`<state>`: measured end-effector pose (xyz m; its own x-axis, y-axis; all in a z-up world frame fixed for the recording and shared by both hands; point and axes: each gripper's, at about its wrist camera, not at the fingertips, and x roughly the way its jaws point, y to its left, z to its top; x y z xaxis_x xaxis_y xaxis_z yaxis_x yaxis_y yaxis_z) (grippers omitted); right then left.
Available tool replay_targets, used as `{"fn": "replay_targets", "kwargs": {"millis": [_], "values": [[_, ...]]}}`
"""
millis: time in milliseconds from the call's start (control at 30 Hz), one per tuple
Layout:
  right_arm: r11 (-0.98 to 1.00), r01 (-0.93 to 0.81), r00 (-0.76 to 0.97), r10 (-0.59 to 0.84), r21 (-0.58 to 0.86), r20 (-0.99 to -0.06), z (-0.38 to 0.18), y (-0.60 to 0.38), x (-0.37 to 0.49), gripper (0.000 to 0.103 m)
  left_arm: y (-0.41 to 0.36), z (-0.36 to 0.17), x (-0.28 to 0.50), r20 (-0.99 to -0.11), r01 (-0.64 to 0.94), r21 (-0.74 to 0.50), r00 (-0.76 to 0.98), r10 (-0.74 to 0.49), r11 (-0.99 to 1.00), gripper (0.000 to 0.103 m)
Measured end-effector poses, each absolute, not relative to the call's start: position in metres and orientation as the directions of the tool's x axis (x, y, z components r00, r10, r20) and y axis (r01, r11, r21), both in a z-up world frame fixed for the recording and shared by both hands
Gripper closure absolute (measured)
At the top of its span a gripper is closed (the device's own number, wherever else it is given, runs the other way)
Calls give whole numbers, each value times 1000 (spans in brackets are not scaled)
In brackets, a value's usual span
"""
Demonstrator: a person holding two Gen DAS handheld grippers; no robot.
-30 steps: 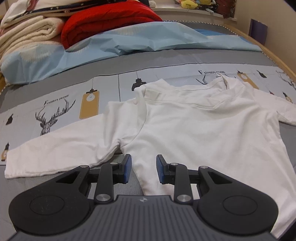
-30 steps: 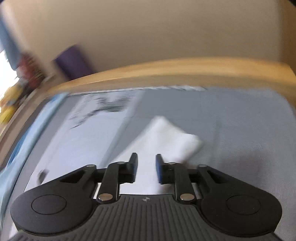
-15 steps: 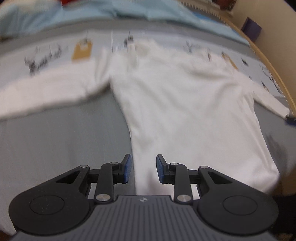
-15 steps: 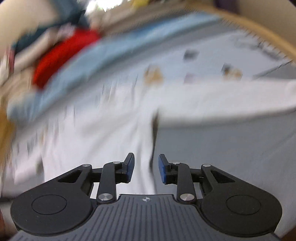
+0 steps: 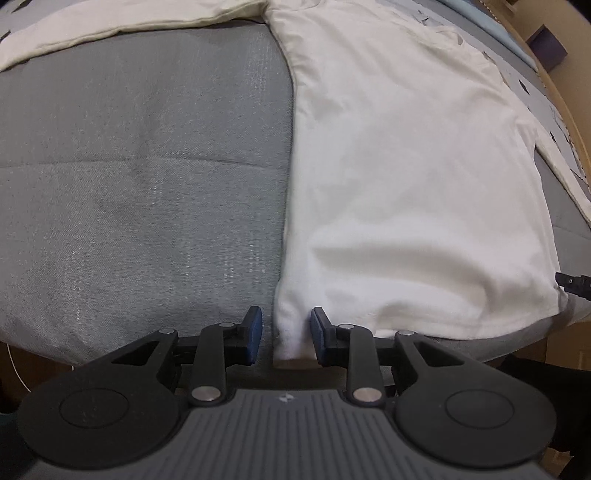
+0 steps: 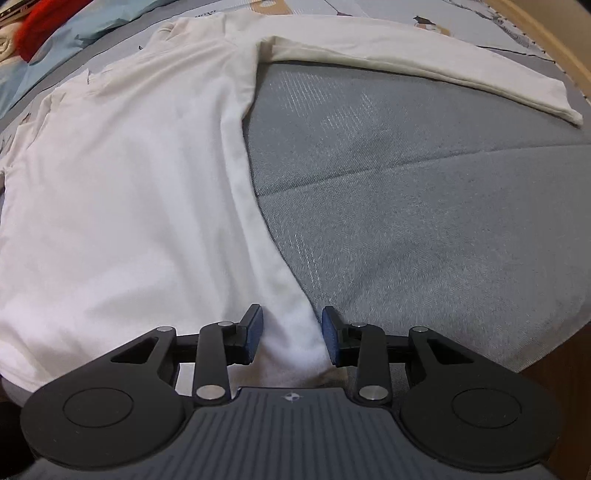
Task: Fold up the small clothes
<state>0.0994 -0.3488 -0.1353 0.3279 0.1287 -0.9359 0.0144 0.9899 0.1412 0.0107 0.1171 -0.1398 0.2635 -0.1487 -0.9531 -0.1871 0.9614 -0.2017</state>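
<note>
Since a second ago we have brought both grippers from higher up the bed down to the hem of the white long-sleeved shirt (image 5: pixel 406 177), one at each bottom corner, and both views, blurred half a second back, are sharp again.

Our left gripper (image 5: pixel 286 339) points steeply down at the hem's left corner. The corner of cloth sits between its blue pads (image 5: pixel 254 334); the right-hand pad touches the cloth, while a gap shows on the other side, so the tongs are apart and not clamping. Our right gripper (image 6: pixel 291 341) stands over the opposite corner, where the side seam meets the hem. Its jaws are opening, with the cloth between them and not pinched.

The shirt lies flat, front down or up we cannot tell, on the grey bedspread (image 6: pixel 424 221), its hem at the near edge of the bed. One sleeve (image 6: pixel 443 66) stretches out straight to the side. Beyond the collar we see a light blue quilt (image 6: pixel 74 33) and a red blanket (image 6: pixel 40 22). In the left view, a black tip of the other gripper (image 5: pixel 572 282) shows at the right edge.
</note>
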Motion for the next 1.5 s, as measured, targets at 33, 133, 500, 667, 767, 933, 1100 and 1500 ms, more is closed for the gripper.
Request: {"fn": "replay_targets", "kwargs": {"millis": [33,133,500,667,767,933,1100,1500], "values": [[989,11,325,133,144,-936,-135,-348,100,66,116,-140,10,-952,-189,-205,265,-151,960,76],[988,3,321,147,156,-936,-137,-345,103,97,114,-137,10,-950,-168,-213,265,-164,962,95],[830,168,628,326,532,-707,-51,-404,80,100,147,-49,-22,-827,-166,-377,504,-250,911,97],[832,224,564,314,507,-764,-72,-401,80,100,147,-67,-17,-873,-202,-320,443,-205,926,97],[810,185,603,354,556,-715,-61,-403,82,100,151,-54,-18,-828,-170,-385,499,-257,907,97],[891,230,446,261,391,-856,-82,-397,89,100,153,-71,-13,-895,-221,-278,412,-169,935,97],[944,245,388,115,222,-914,-97,-386,89,97,148,-85,-4,-937,-232,-138,347,-51,963,96],[966,196,257,114,167,-960,-131,-374,86,83,132,-123,-1,-962,-227,-185,240,-129,956,78]]}}
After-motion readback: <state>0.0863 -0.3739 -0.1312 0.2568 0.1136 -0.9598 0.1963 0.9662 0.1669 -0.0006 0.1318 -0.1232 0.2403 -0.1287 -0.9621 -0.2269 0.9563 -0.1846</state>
